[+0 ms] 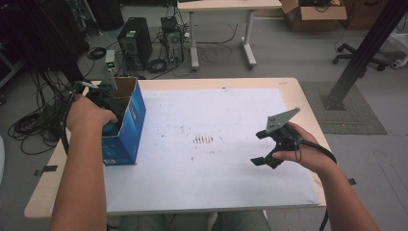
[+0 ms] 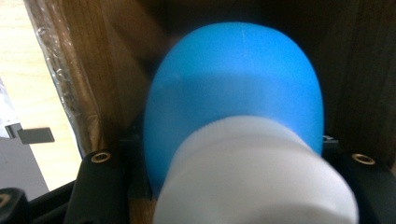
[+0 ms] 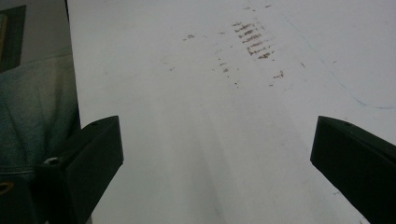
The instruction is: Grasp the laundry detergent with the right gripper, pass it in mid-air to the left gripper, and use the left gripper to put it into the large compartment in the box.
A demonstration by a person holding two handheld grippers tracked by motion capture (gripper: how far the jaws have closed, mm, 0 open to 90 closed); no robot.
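A blue cardboard box [image 1: 126, 126] stands open-topped at the table's left. My left gripper [image 1: 105, 100] reaches down into it, mostly covered by the hand. In the left gripper view, its jaws [image 2: 231, 163] are shut on a blue bottle [image 2: 233, 84] with a white ribbed cap [image 2: 252, 182], and the box's brown inner walls [image 2: 93, 70] stand close around it. My right gripper [image 1: 261, 147] hovers over the right part of the white mat, jaws wide open. Nothing lies between them in the right gripper view [image 3: 215, 158].
A white mat [image 1: 216, 183] covers most of the wooden table [image 1: 308, 96], with dark smudges [image 1: 203, 139] near its middle. Beyond the far edge are computer towers [image 1: 135, 41], cables and another desk. The person's trouser leg [image 3: 32, 116] is at the near edge.
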